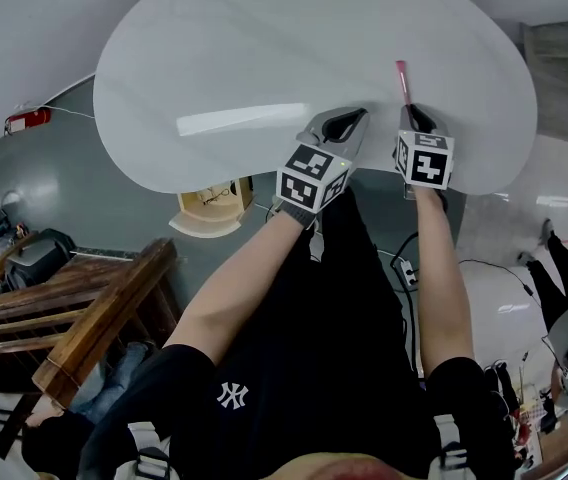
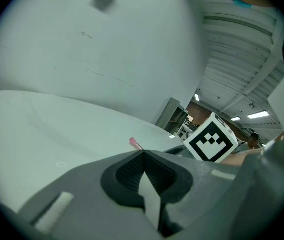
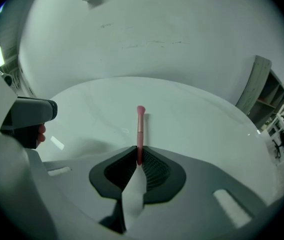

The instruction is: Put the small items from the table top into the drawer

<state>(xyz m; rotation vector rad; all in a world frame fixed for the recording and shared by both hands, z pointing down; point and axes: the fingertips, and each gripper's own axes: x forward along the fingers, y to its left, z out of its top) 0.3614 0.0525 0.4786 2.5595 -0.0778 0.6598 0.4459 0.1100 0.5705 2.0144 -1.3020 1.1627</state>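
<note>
Head view: from the person's head, well above, facing steeply down on the white table (image 1: 214, 58) and the floor (image 1: 114, 198) around it.
Left gripper view: rides on the left gripper (image 2: 143, 155), low and close over the table top, facing along its jaws towards a white wall (image 2: 107, 49).
Right gripper view: rides on the right gripper (image 3: 138, 151), close, tilted down onto the table top.
Shared: all 3 show the table top and the pink brush (image 3: 140, 129); the left gripper view also catches the right gripper's marker cube (image 2: 211, 138).

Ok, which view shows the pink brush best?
The right gripper view: the pink brush runs full length, its handle pinched between the right gripper's fingers. The head view shows it small; the left gripper view shows only its tip.
</note>
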